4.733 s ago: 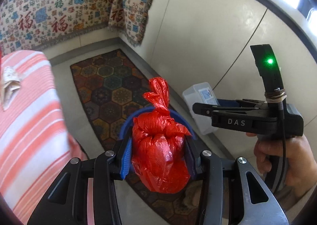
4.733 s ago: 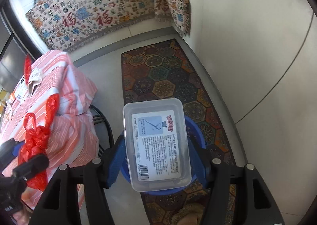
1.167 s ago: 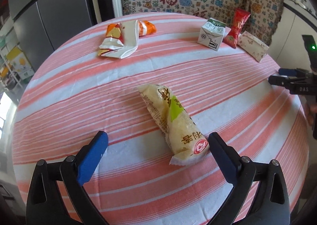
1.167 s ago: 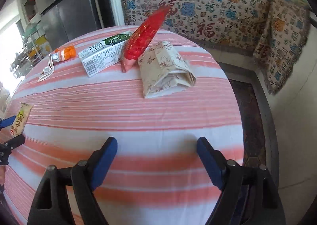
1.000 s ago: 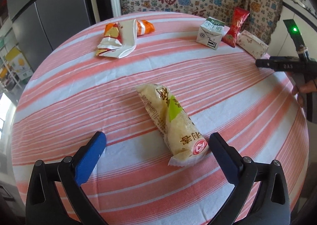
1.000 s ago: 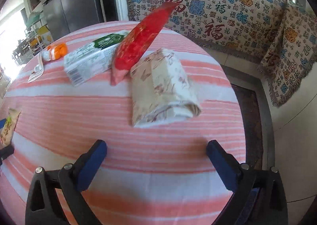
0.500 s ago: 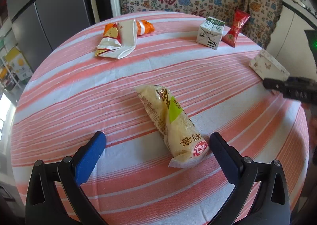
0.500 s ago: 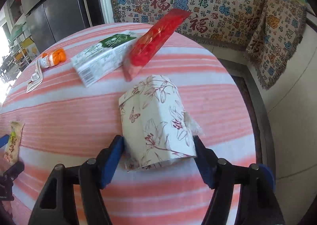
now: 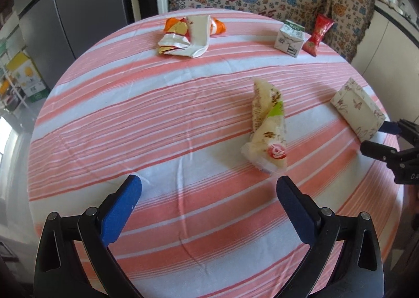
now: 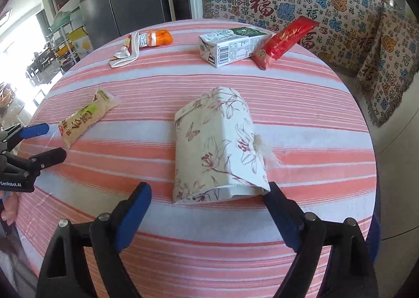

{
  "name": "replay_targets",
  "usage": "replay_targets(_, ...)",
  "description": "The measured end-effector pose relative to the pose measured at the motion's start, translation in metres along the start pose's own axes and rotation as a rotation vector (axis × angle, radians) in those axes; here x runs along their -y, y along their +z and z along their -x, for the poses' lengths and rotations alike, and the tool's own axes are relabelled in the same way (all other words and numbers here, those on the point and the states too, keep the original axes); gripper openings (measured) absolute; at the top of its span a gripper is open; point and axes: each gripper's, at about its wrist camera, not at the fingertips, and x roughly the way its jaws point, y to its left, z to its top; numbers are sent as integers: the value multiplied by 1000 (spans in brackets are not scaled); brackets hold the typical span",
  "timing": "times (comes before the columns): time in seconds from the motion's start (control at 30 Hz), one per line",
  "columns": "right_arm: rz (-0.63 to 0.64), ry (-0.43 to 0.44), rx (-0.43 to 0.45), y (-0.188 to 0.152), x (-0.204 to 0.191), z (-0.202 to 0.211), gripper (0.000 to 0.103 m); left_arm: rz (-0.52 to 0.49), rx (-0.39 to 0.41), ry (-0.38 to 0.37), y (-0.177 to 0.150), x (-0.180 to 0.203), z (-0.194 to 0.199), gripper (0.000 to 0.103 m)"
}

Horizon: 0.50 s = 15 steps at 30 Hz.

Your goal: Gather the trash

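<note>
While spread wide over the counter (image 10: 301, 104), right gripper (image 10: 208, 197) just reopening around floral packet (image 10: 217, 146), pads off; left gripper (image 9: 209, 188) open, empty.

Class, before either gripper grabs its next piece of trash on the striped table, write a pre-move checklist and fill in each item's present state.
1. Right gripper open, its jaws having just been opening: ok.
2. Floral paper packet ahead of the right gripper, not clamped: ok.
3. Left gripper open and empty: ok.
4. Yellow snack wrapper centred between the left fingers: not ok, it lies ahead and toward the right one.
5. Milk carton and red packet clear of both grippers: ok.
6. Trash bin within reach: cannot tell, none in view.
</note>
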Motion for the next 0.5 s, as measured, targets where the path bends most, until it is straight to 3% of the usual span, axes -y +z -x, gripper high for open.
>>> replay_targets(0.1,-33,25,-44,2,8,3,89,-65,28,-76,6,19,3,102)
replay_targets(0.27,-41,19,-49,21,23,18,89,-153,27,-14,21,45,-11,102)
replay_targets(0.43,37,13,-145,41,12,-1,89,-119,22,-22,32,47,-18,100)
replay_targets(0.5,50,1,-172,45,8,-10,89,-113,17,-26,35,48,-19,89)
